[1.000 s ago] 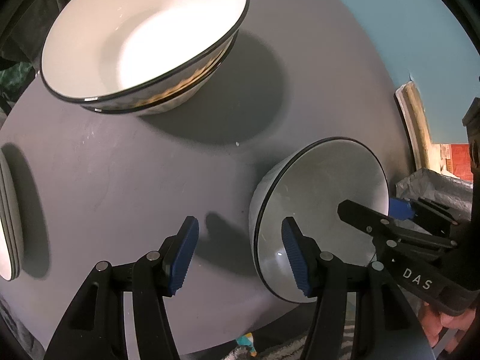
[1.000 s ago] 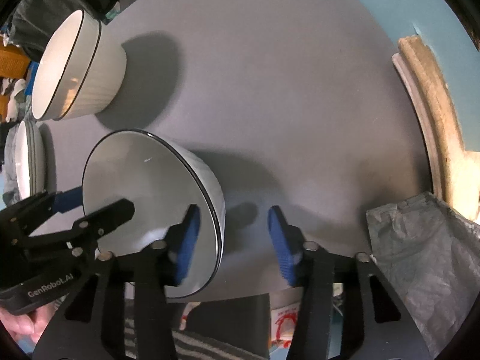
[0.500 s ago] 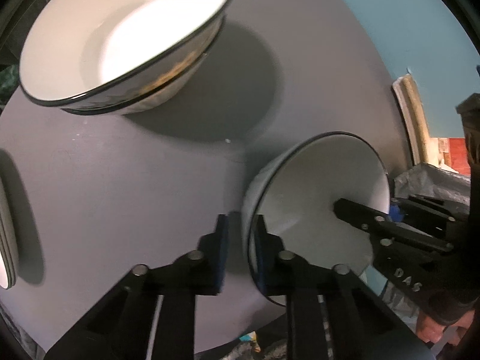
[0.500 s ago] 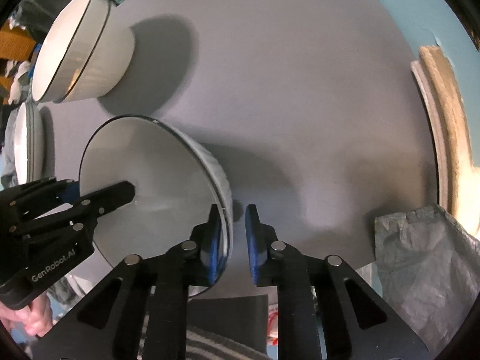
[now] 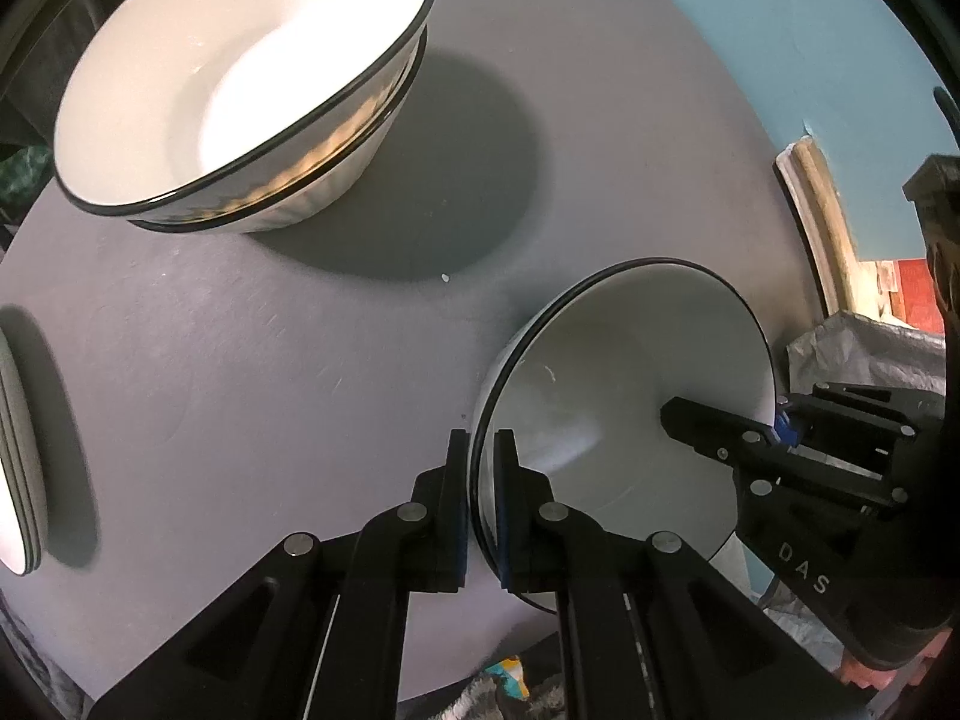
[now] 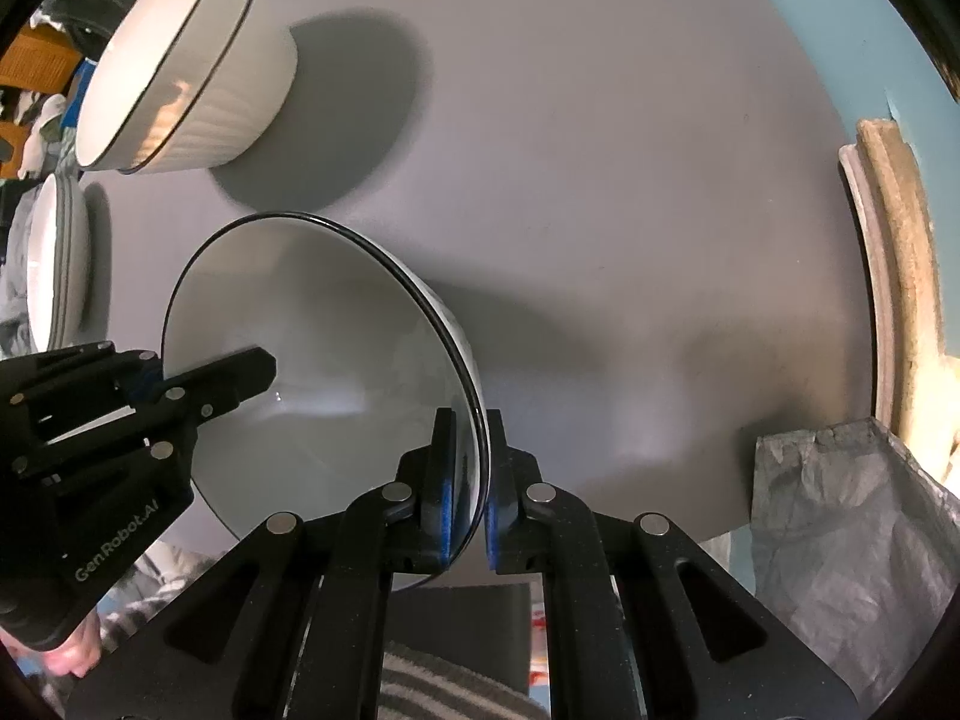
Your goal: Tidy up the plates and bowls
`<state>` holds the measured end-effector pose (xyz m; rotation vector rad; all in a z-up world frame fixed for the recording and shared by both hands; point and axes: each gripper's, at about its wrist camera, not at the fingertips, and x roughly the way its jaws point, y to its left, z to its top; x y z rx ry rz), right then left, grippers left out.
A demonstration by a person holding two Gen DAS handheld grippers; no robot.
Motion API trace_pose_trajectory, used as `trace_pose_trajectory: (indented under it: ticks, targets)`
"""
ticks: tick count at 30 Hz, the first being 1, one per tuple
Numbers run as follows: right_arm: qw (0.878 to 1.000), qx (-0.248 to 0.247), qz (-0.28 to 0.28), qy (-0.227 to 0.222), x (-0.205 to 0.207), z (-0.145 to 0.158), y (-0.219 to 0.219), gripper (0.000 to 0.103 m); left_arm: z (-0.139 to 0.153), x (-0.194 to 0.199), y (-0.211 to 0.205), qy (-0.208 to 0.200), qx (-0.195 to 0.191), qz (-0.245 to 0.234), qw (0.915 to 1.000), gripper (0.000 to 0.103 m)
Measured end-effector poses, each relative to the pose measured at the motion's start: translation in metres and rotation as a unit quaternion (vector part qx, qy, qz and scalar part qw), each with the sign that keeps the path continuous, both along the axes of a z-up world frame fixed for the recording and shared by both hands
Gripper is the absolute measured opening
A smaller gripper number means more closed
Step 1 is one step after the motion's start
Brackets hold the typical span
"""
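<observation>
A white bowl with a black rim (image 5: 618,384) (image 6: 312,348) is held near the front edge of the round grey table (image 5: 252,372) (image 6: 600,180). My left gripper (image 5: 480,480) is shut on its left rim. My right gripper (image 6: 465,468) is shut on the opposite rim; it also shows in the left wrist view (image 5: 774,432), and the left gripper shows in the right wrist view (image 6: 150,384). A stack of two larger white bowls (image 5: 240,84) (image 6: 180,60) stands at the back left. A stack of white plates (image 5: 15,456) (image 6: 57,252) lies at the left edge.
A teal wall (image 5: 750,18) lies behind the table. A tan curved frame (image 6: 894,276) leans at the right. A crumpled grey plastic bag (image 6: 840,540) sits at the lower right. Striped cloth (image 6: 456,690) lies below the table's front edge.
Both grippers were open around the bowl's rim one second ago and have closed on it. The views have shifted slightly; whether the bowl has left the table cannot be told.
</observation>
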<state>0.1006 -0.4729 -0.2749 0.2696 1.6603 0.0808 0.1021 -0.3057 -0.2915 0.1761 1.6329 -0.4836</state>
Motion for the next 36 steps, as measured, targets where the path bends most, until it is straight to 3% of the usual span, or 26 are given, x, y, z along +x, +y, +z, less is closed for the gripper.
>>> trace_pose_trajectory:
  ticks: [9, 21, 30, 36]
  targets:
    - [1.0, -0.003, 0.017, 0.005, 0.031, 0.018, -0.001, 0.007, 0.033, -0.002, 0.003, -0.027, 0.008, 0.005, 0.9996, 0.007]
    - [0.998, 0.008, 0.054, -0.04, 0.083, 0.068, 0.011, 0.007, 0.08, 0.026, 0.039, -0.062, -0.009, 0.074, 0.9953, 0.007]
    - [0.996, 0.015, 0.07, -0.061, 0.09, 0.066, 0.033, 0.007, 0.097, 0.059, 0.062, -0.089, -0.001, 0.097, 0.9913, 0.007]
    - [0.993, 0.012, 0.095, -0.069, 0.115, 0.07, 0.051, 0.007, 0.105, 0.083, 0.073, -0.098, 0.004, 0.107, 0.9893, 0.007]
